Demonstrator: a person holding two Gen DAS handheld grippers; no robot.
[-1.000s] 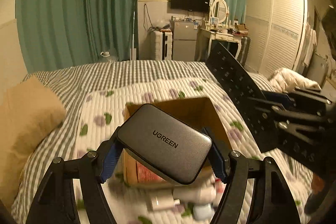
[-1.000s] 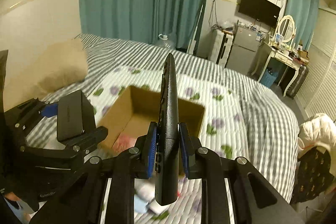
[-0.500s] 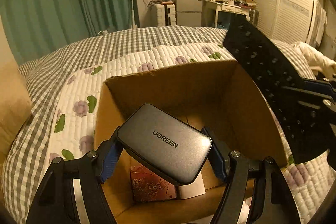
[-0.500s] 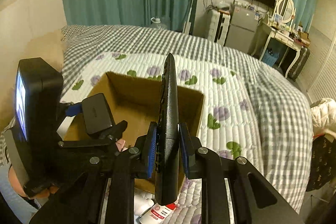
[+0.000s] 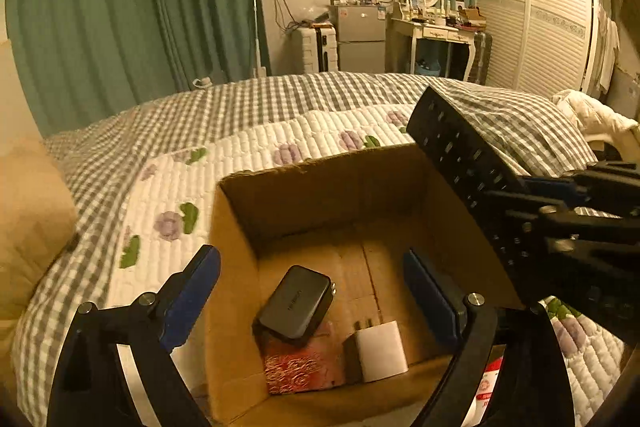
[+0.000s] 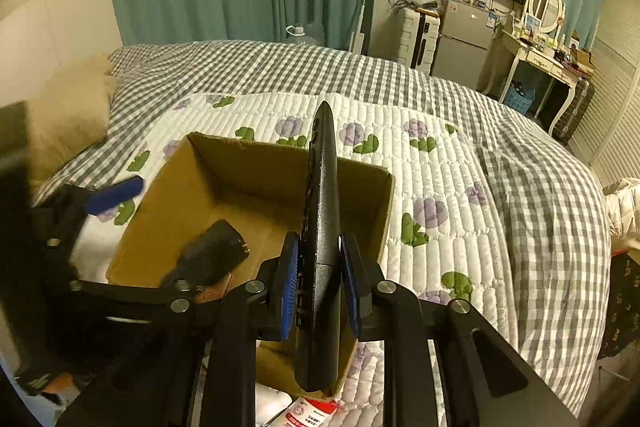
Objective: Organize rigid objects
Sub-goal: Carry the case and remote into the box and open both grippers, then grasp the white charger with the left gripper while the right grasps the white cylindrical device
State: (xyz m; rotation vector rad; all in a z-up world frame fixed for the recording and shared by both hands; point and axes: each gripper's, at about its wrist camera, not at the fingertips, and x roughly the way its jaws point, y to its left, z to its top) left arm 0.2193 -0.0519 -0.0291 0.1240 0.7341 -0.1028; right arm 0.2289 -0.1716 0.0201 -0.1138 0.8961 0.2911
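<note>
Remote control (image 6: 320, 247) sits clamped edge-up in my right gripper (image 6: 319, 283), lower centre of frame, over the cardboard box (image 6: 182, 183). I judge it light, stiff, slick plastic; mid-body grip suits it. Left gripper (image 5: 312, 287) fingers are spread apart, empty, above the black charger (image 5: 296, 303) inside the box. Box rests on a soft quilted bed (image 6: 460, 163); bedroom, dim light.

Box (image 5: 236, 267) top open; remote (image 5: 460, 163) overhangs right rim, charger (image 5: 296, 303) on floor.
</note>
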